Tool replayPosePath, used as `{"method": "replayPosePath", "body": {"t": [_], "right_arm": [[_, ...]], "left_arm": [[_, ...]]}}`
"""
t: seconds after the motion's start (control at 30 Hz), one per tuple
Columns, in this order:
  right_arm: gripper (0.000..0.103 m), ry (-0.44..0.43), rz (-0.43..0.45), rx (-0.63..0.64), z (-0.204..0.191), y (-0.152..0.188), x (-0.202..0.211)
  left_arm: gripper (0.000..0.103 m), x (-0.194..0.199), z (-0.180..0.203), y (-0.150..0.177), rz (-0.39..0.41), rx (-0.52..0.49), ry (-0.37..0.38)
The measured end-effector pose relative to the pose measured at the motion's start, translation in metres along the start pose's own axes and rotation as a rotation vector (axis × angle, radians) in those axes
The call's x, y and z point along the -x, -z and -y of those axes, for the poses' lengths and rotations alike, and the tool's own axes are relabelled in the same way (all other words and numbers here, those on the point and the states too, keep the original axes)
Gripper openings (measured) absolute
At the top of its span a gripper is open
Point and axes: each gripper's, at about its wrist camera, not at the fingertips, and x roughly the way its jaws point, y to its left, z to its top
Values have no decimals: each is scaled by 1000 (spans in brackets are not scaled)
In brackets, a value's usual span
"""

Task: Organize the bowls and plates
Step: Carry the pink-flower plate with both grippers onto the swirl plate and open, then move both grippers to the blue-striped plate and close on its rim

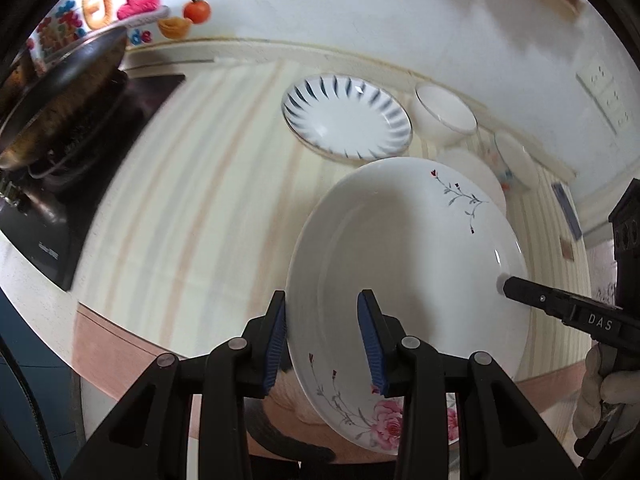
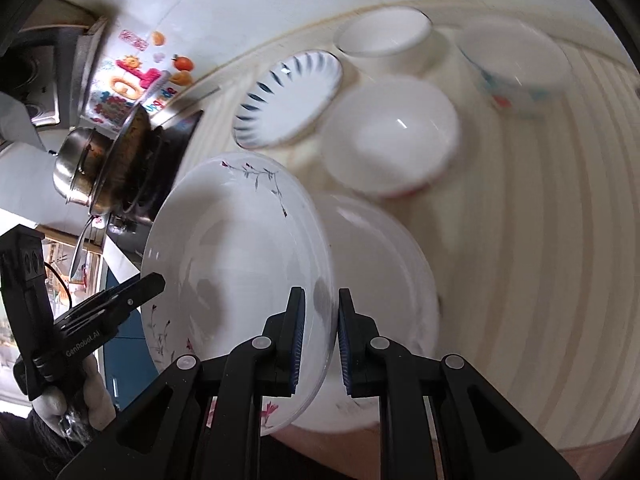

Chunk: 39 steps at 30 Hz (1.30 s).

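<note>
Holding floral plate [image 1: 404, 276] tilted above counter [image 1: 192, 184], near striped plate [image 1: 346, 116]: left gripper [image 1: 323, 340] straddles rim, gap visible; right gripper [image 2: 320, 336] clamps opposite rim. Glazed, slippery, fragile; grip rim only.

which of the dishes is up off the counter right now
The floral plate, white with a pink rose and thin sprigs. It is tilted, its rim between the pads of both tools, while the blue-striped plate and the white bowls rest on the striped cloth.
</note>
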Motion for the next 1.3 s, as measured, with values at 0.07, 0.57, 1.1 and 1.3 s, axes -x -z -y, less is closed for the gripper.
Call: {"method": "replayPosePath", "body": {"t": [0.07,0.57,1.1,1.3], "right_arm": [[17,4,-7,-24,14,8,-3],[17,38,-28,-81,51,11,-24],[21,21,-114,-171,52,5,-19],[25,28,-55,-253,51,-11,19]], "left_arm": [[33,-10,8,5,-23,-12,0],[33,-69,33,11,-99,-73,-74],[33,-66,24,3,-117,-125,-75],[33,-32,-3,-44,-46,-73,-42]]}}
